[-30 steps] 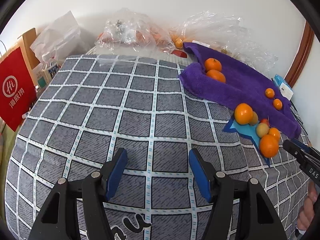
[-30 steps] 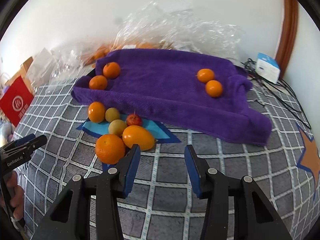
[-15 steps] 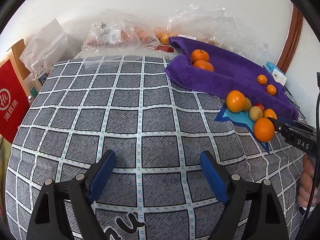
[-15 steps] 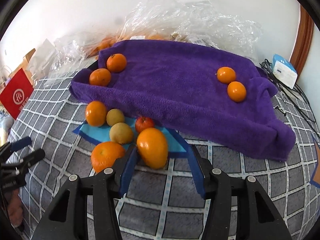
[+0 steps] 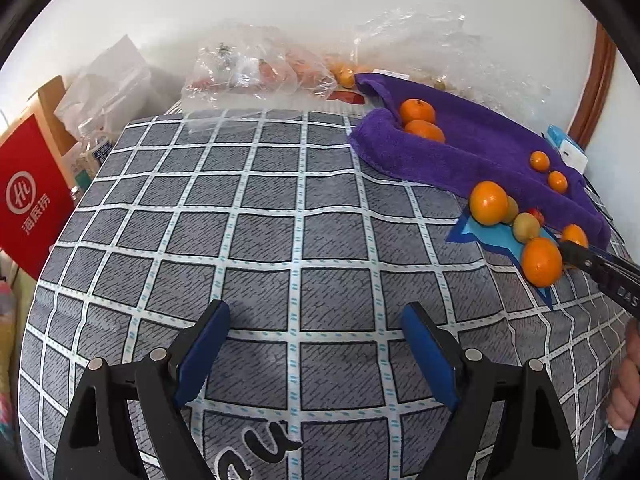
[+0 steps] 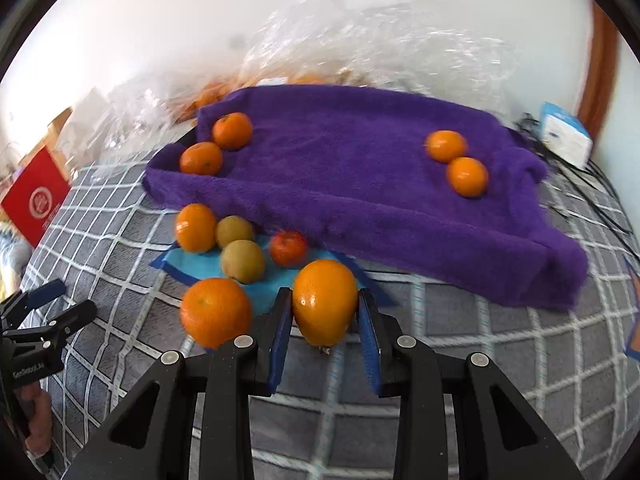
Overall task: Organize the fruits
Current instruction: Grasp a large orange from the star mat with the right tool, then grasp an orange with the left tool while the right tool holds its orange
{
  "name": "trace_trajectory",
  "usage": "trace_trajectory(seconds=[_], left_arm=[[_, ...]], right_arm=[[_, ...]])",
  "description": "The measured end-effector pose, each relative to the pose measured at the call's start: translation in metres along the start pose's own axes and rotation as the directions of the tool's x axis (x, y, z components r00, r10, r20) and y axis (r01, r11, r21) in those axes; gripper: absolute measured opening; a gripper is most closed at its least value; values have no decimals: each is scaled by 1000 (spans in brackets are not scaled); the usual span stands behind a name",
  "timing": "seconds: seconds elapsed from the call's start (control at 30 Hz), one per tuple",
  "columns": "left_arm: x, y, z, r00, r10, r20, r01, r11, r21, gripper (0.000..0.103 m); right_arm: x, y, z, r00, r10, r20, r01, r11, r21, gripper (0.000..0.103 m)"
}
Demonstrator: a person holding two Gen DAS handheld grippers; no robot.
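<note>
- The right gripper (image 6: 323, 334) brackets a large oval orange (image 6: 325, 301): blue-padded fingers (image 6: 280, 336) stand at either flank of the fruit, which fills the gap between them. Whether the pads already press its skin cannot be told from the right wrist view.
- The left gripper (image 5: 316, 350) hovers low over the grey checked bedspread (image 5: 260, 240), fingers spread wide with nothing between them, well left of the fruit.
- Just left of the bracketed fruit lies a round orange (image 6: 215, 312), near the left finger; both sit at the near edge of a blue star pattern (image 6: 192, 262) on the cover.
- Farther back on the star cluster two yellow-green fruits (image 6: 243, 261), a small red fruit (image 6: 288, 247) and another orange (image 6: 195, 227) at the cluster's left.
- Beyond them spreads a purple towel (image 6: 352, 184), carrying two mandarins at its far left corner (image 6: 232, 130) and two more toward its right (image 6: 467, 176).
- Crumpled clear plastic bags (image 6: 360, 48) line the white wall at the far side; a red bag (image 6: 38, 196) stands at far left, and a small blue-and-white box (image 6: 564, 140) at far right.
</note>
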State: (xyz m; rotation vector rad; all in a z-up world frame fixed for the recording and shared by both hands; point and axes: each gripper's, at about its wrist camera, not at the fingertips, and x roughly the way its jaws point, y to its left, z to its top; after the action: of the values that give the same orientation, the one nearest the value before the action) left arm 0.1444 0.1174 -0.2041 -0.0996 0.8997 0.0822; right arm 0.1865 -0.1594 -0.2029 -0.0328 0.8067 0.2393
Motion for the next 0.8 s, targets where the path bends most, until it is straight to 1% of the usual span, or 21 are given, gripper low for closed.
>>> trace_trajectory(seconds=[0.13,0.2,0.27,0.37,0.4,0.47,0.6,0.73,0.8], left_arm=[[-2,6,-2,1000,12,5,-12,999,-33,89],[-2,7,-2,1000,21,3,-21,999,-39,90],[-5,7,-3,1000,12,15,-11,999,-48,89],[-13,8,-6,999,-16,42,18,998,-52,88],[-15,7,-6,999,-25,39,27,998,-54,87],[-18,3,-5,999,-42,29,43,997,-56,83],[-30,-13,1,995,-68,71,70,997,-25,82],[-34,-33,10,988,-145,61,147,989,-28,82],[-33,-43,14,985,-160,58,162,987,-20,81]], right_arm=[[-17,-23,-11,1000,-25,15,24,998,54,32],[-21,-32,-17,998,-56,12,55,997,56,32],[-23,-38,-23,997,-82,4,82,995,53,32],[-29,-45,-32,996,-88,-3,88,994,60,32],[-31,-47,-34,995,-96,-3,96,994,59,32],[-33,-49,-38,994,-113,-3,113,992,55,32],[-38,-52,-43,993,-122,12,121,992,45,32],[-41,-56,-45,991,-133,15,132,990,38,32],[-45,-58,-45,991,-134,21,134,990,34,32]])
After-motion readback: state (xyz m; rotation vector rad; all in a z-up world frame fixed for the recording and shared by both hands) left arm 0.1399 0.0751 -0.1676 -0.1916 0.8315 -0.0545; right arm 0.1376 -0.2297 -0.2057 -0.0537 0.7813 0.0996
